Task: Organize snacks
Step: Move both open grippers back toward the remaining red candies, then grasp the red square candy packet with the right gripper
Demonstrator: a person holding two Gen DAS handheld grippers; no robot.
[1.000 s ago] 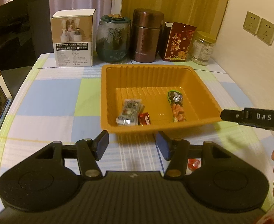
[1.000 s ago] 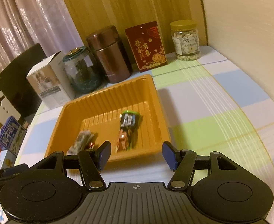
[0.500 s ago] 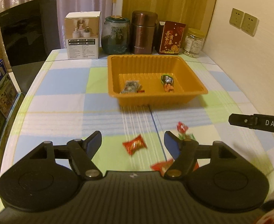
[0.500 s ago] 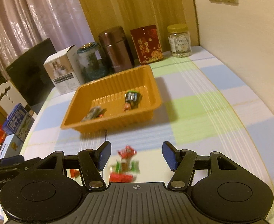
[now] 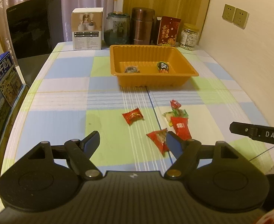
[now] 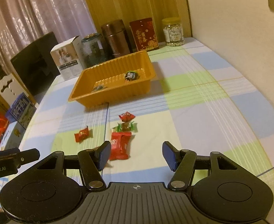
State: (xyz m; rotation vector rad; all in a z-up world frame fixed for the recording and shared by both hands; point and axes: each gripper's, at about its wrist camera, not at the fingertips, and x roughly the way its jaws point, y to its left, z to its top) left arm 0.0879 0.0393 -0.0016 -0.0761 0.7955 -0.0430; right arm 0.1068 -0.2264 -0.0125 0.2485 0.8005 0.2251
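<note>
So my left gripper fingers are spreading with nothing between them; right gripper is released, empty too; loose snacks lie on the counter short of the orange tray; I'd grab the red packet squarely, not its edge.

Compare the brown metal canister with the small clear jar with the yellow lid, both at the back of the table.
The brown metal canister is taller and wider than the clear yellow-lidded jar. The canister is opaque; the jar shows pale pieces inside. The canister's top is brown, the jar's yellow. Both stand upright behind the orange tray.
</note>
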